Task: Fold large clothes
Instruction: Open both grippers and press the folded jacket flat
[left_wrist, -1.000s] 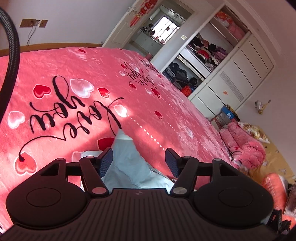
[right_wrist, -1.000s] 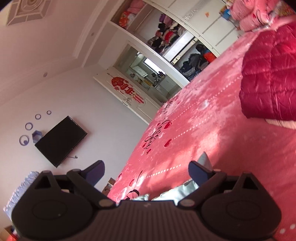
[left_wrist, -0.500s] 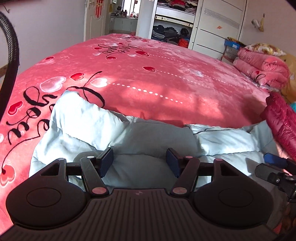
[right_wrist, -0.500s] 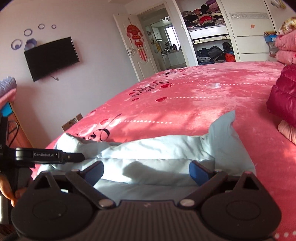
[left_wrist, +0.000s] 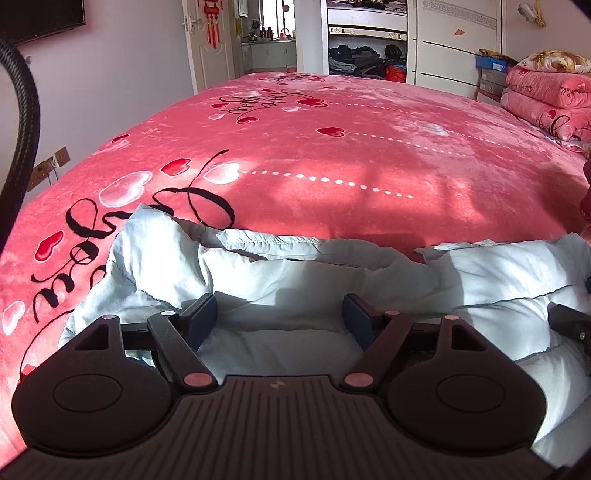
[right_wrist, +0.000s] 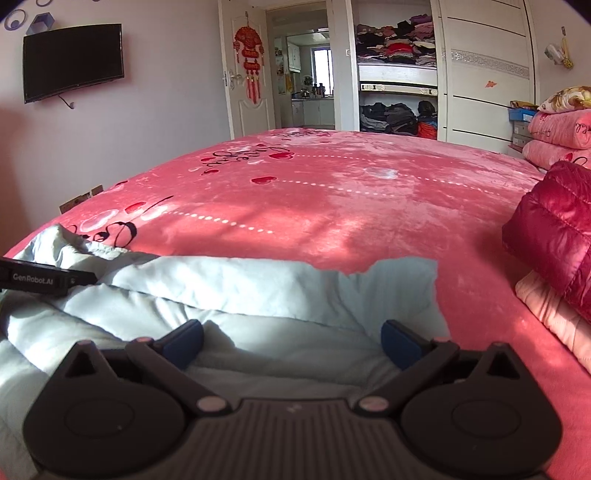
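Both cameras have levelled out over the last second: from tilted views of bedspread, ceiling and wall, they now look flat across the bed with a pale blue padded jacket (left_wrist: 295, 280) spread under them. That suggests the garment is laid out and the folding proper has yet to begin.

Jaws of the left gripper (left_wrist: 279, 317) stand wide apart with nothing between them, low over the quilted fabric; whether the tips touch it cannot be told. The right gripper (right_wrist: 291, 341) is likewise spread wide and empty above the same jacket (right_wrist: 258, 291). Each tool shows in the other's view: a dark part of the right one at 3 o'clock in the left view, and the left one's labelled finger at 9 o'clock in the right view, so they sit side by side over the garment.

The jacket lies across the near edge of the pink heart-print bedspread (left_wrist: 332, 147), filling the lower half of both views. It is puffy and rumpled, with a stitched hem or edge running across at 12 o'clock from the jaws, one flap raised toward 10 o'clock in the left view and a corner sticking up toward 1 o'clock in the right view. Sunlight and shadow stripe it.

At 3 o'clock in the right view a dark red quilted jacket (right_wrist: 554, 221) rests on something pale pink, apart from the blue one.
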